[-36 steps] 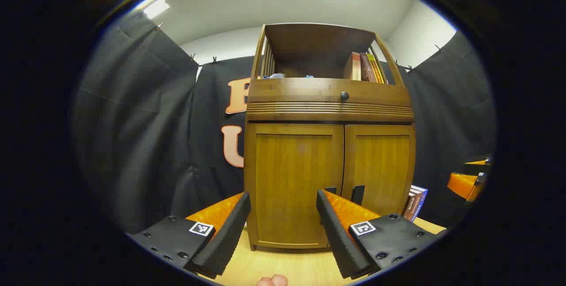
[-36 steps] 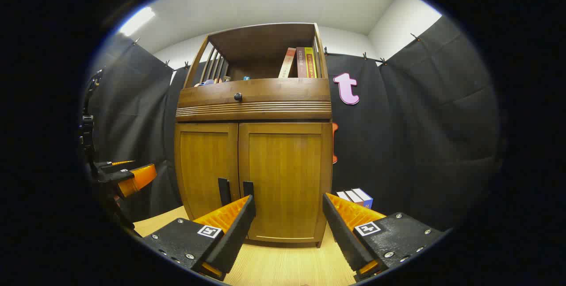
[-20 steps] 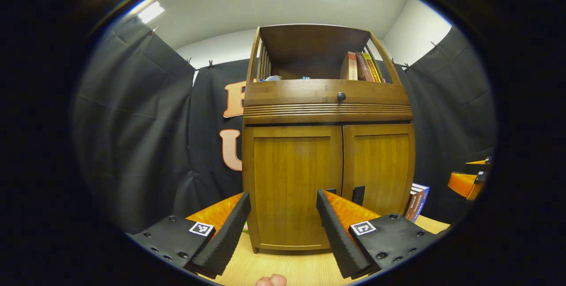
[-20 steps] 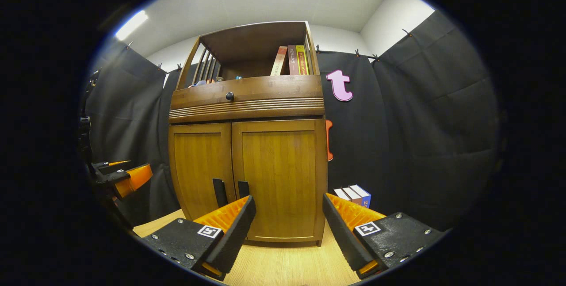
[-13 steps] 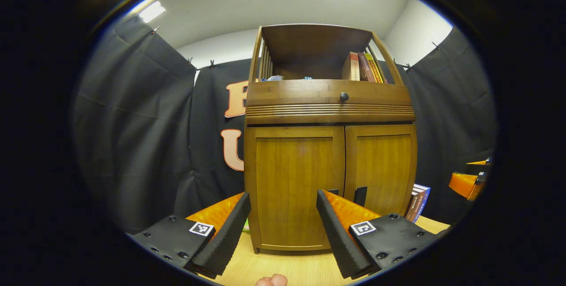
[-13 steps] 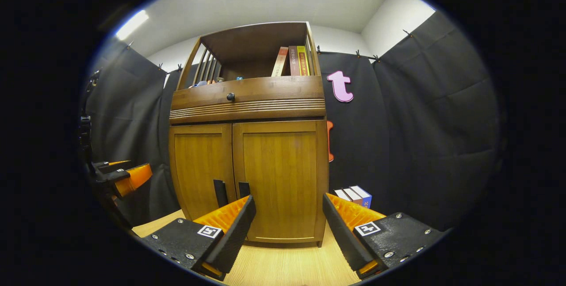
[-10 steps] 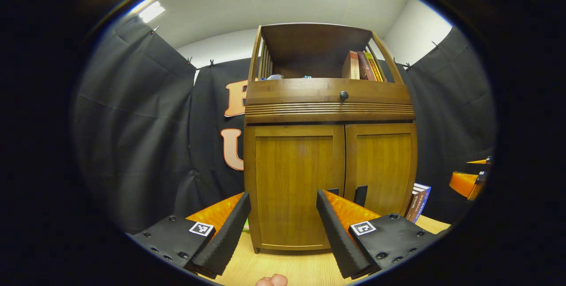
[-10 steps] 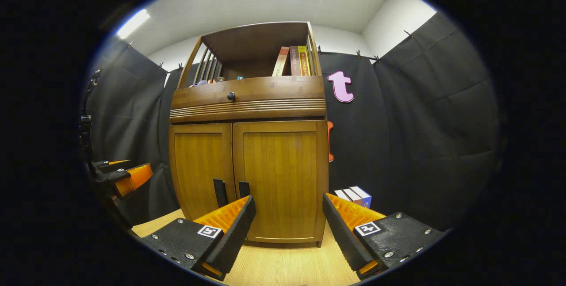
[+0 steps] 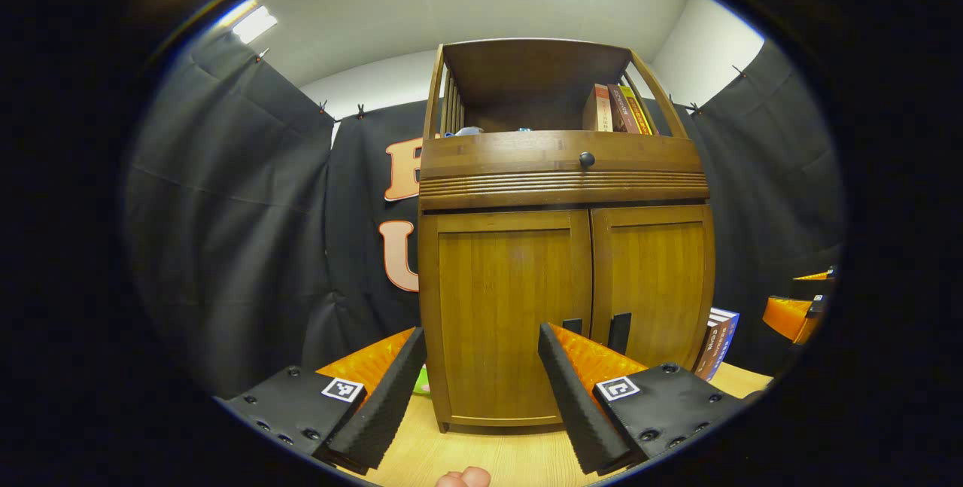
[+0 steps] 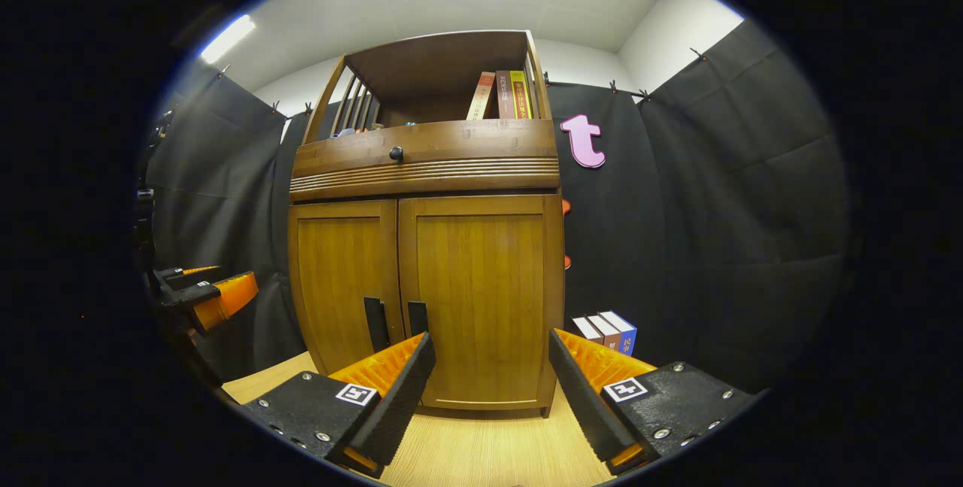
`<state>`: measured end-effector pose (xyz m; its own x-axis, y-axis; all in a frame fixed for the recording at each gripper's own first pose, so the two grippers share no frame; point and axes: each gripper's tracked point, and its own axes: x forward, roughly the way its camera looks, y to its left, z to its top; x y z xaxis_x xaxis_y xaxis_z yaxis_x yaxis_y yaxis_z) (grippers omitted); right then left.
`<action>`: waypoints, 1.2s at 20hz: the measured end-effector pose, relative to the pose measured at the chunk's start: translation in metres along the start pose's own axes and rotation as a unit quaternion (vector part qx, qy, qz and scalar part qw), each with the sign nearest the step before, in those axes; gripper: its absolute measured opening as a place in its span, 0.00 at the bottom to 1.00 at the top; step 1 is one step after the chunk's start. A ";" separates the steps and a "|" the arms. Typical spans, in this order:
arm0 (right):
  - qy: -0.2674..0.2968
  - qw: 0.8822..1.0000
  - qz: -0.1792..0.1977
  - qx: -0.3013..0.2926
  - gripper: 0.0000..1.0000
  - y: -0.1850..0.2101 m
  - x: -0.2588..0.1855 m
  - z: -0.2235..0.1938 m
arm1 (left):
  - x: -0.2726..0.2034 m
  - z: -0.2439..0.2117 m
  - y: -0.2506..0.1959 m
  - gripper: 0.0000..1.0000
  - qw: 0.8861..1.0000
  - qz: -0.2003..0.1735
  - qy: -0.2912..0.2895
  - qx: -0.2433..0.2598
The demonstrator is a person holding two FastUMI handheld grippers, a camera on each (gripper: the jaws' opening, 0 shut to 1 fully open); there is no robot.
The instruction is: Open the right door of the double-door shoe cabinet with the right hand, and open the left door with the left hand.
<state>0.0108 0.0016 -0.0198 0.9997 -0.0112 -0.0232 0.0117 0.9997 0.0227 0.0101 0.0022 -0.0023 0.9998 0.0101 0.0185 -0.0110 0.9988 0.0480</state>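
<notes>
We see the shoe cabinet (image 9: 564,246) standing on the tabletop (image 10: 489,457), its left door (image 9: 504,314) and right door (image 10: 481,299) both closed. Our left gripper (image 9: 481,381) and right gripper (image 10: 489,385) sit near them, jaws apart, gripping nothing.

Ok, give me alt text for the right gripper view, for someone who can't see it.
A wooden shoe cabinet stands ahead with both doors shut, the right door and left door meeting at two dark handles. The right tool hangs open before it. Books stand on the floor beside it.
</notes>
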 end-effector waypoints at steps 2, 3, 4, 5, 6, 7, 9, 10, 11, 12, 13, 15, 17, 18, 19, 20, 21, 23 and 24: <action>0.001 1.000 0.003 0.001 0.94 0.001 0.001 -0.002 | 0.000 0.000 0.001 0.94 1.000 0.002 -0.001 0.001; 0.001 1.000 0.004 0.000 0.94 0.001 0.002 -0.002 | 0.000 0.000 0.001 0.96 1.000 0.003 -0.001 0.001; 0.000 1.000 0.005 0.000 0.94 0.002 0.002 -0.002 | -0.001 -0.001 0.002 0.96 1.000 0.003 0.000 0.000; -0.001 1.000 0.006 0.000 0.94 0.003 0.003 -0.002 | -0.001 -0.001 0.002 0.96 1.000 0.004 0.000 0.000; -0.001 1.000 0.008 0.000 0.94 0.004 0.004 -0.002 | -0.002 -0.002 0.004 0.96 1.000 0.005 0.000 0.000; -0.001 1.000 0.010 0.000 0.94 0.006 0.004 -0.001 | -0.001 -0.002 0.004 0.96 1.000 0.006 0.001 0.000; -0.003 1.000 0.014 0.000 0.94 0.007 0.007 0.001 | -0.002 -0.001 0.007 0.96 1.000 0.010 0.000 0.001; -0.005 1.000 0.018 0.000 0.94 0.009 0.008 0.003 | -0.002 -0.002 0.008 0.96 1.000 0.011 0.000 0.001; -0.007 1.000 0.021 -0.003 0.94 0.011 0.010 0.005 | -0.003 -0.002 0.010 0.96 1.000 0.012 0.000 0.000; -0.010 1.000 0.024 -0.005 0.94 0.013 0.014 0.006 | -0.004 -0.003 0.011 0.96 1.000 0.013 0.001 0.000; -0.012 0.999 0.029 -0.007 0.94 0.016 0.019 0.008 | -0.003 -0.003 0.011 0.96 1.000 0.012 0.002 0.001; -0.014 0.999 0.040 -0.016 0.94 0.024 0.034 0.010 | -0.005 -0.003 0.016 0.96 1.000 0.019 0.001 0.006; -0.018 0.998 0.049 -0.028 0.94 0.033 0.053 0.013 | -0.007 -0.003 0.022 0.96 1.000 0.024 0.002 0.004; -0.021 0.998 0.053 -0.033 0.94 0.039 0.062 0.014 | -0.008 -0.004 0.022 0.94 1.000 0.025 0.004 0.002; -0.023 0.997 0.060 -0.035 0.94 0.046 0.073 0.016 | -0.009 -0.004 0.023 0.94 1.000 0.026 0.006 0.001; -0.027 0.997 0.065 -0.035 0.94 0.054 0.085 0.019 | -0.010 -0.004 0.025 0.98 1.000 0.028 0.006 0.001; -0.030 0.996 0.070 -0.035 0.94 0.062 0.095 0.020 | -0.011 -0.004 0.027 0.96 1.000 0.030 0.008 0.002; -0.034 0.996 0.080 -0.034 0.94 0.079 0.119 0.020 | -0.012 -0.004 0.030 0.96 0.999 0.032 0.008 0.005; -0.034 0.996 0.081 -0.032 0.94 0.086 0.130 0.017 | -0.015 -0.004 0.031 0.98 0.999 0.033 0.008 0.005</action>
<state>0.1424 0.0854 -0.0039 0.9876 0.1508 0.0439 -0.1489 0.9879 -0.0427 -0.0047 0.0335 -0.0048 0.9970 0.0774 0.0059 -0.0776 0.9953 0.0580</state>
